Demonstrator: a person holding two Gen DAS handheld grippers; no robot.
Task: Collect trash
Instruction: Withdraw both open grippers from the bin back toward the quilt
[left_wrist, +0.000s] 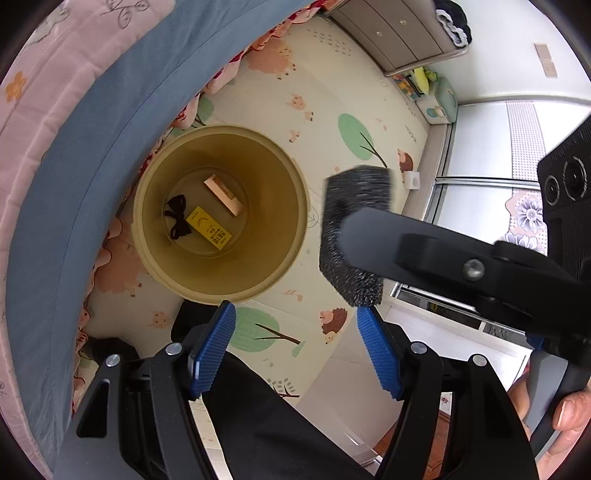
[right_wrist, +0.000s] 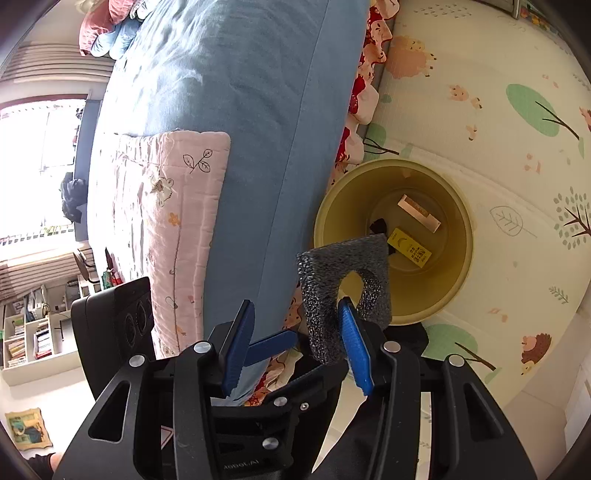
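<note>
A tan round bin (left_wrist: 221, 214) stands on the play mat beside the bed; it also shows in the right wrist view (right_wrist: 395, 240). In it lie a yellow packet (left_wrist: 208, 228), a pink strip (left_wrist: 223, 194) and a black ribbon (left_wrist: 176, 218). A dark grey foam piece (right_wrist: 343, 284) with a U-shaped notch hangs against the right finger of my right gripper (right_wrist: 295, 343), whose jaws stand apart; the foam also shows in the left wrist view (left_wrist: 354, 232), right of the bin and above the mat. My left gripper (left_wrist: 295, 350) is open and empty, near the bin.
A bed with a blue sheet (right_wrist: 240, 110) and a pink quilt (right_wrist: 162, 221) runs along the bin's left. The cartoon play mat (left_wrist: 332, 110) covers the floor. A drawer unit (left_wrist: 399, 33) and toys stand at the far wall. My dark trouser leg (left_wrist: 266, 424) is below the left gripper.
</note>
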